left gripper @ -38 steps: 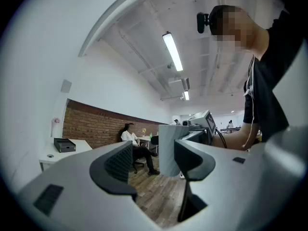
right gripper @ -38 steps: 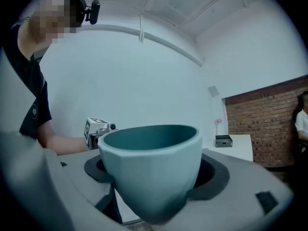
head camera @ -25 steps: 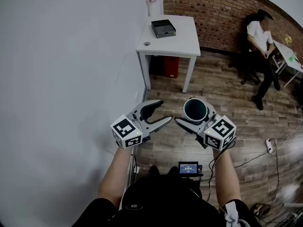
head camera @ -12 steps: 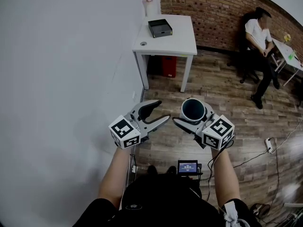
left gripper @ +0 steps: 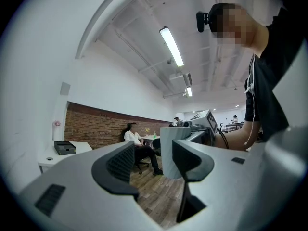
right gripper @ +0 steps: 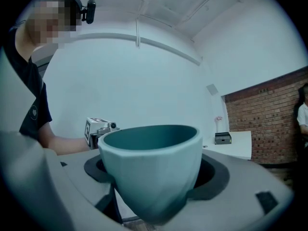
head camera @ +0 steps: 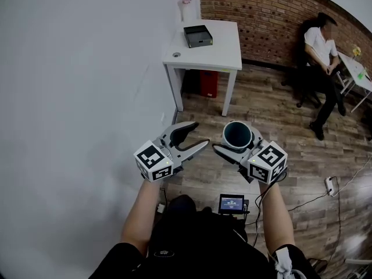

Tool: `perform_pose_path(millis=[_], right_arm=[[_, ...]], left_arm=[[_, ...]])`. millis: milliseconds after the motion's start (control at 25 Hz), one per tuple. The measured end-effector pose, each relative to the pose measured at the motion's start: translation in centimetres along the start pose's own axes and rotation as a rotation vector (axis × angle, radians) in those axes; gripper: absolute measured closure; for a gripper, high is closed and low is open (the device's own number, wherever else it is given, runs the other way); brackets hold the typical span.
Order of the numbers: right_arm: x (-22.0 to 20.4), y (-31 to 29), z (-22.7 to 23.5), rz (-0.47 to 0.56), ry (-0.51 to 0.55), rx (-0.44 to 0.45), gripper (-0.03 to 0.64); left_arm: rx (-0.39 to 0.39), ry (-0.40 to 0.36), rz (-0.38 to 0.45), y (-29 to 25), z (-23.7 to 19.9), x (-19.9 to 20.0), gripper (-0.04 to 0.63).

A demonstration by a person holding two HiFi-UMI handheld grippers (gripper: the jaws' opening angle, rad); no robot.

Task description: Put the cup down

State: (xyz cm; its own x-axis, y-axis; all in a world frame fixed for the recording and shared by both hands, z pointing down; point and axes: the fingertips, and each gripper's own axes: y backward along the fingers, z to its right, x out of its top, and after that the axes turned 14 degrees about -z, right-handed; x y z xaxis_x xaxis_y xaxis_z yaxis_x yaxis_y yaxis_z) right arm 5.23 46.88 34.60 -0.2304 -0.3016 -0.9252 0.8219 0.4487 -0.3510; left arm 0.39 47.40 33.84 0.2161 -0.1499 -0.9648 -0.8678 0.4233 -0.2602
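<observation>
The right tool clamps the cup by its sides, upright, in the air well short of the surface. The left tool, equally short of the surface, is closing on nothing. Best carry the cup level to the surface's bare front, seat its base flat, then spread the jaws.

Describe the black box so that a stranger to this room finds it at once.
Look to the brick wall at the far end, where a white table stands in the corner. The black box lies on its back half. It alone is dark and flat-sided; the pink object behind it and the small round piece in front are neither.
</observation>
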Motion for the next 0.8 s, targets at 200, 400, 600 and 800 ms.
perform_pose_path(millis=[200, 400, 600, 800], right_arm=[[-0.1, 0.1, 0.9, -0.004, 0.017, 0.012, 0.198], [-0.3, -0.7, 2.5, -0.012, 0.020, 0.021, 0.198], [-0.2, -1.7, 4.2, -0.016, 0.025, 0.021, 0.198], [0.6, -4.0, 6.7, -0.024, 0.022, 0.014, 0.198]], left_arm=[[0.003, 0.001, 0.001, -1.5, -0.4, 0.1, 0.344], [-0.005, 0.006, -0.013, -3.1, -1.5, -0.4, 0.344], [0.000, 0.017, -0.003, -4.0, -3.5, -0.6, 0.344], [-0.009, 0.021, 0.002, -5.1, -6.9, -0.5, 0.344]])
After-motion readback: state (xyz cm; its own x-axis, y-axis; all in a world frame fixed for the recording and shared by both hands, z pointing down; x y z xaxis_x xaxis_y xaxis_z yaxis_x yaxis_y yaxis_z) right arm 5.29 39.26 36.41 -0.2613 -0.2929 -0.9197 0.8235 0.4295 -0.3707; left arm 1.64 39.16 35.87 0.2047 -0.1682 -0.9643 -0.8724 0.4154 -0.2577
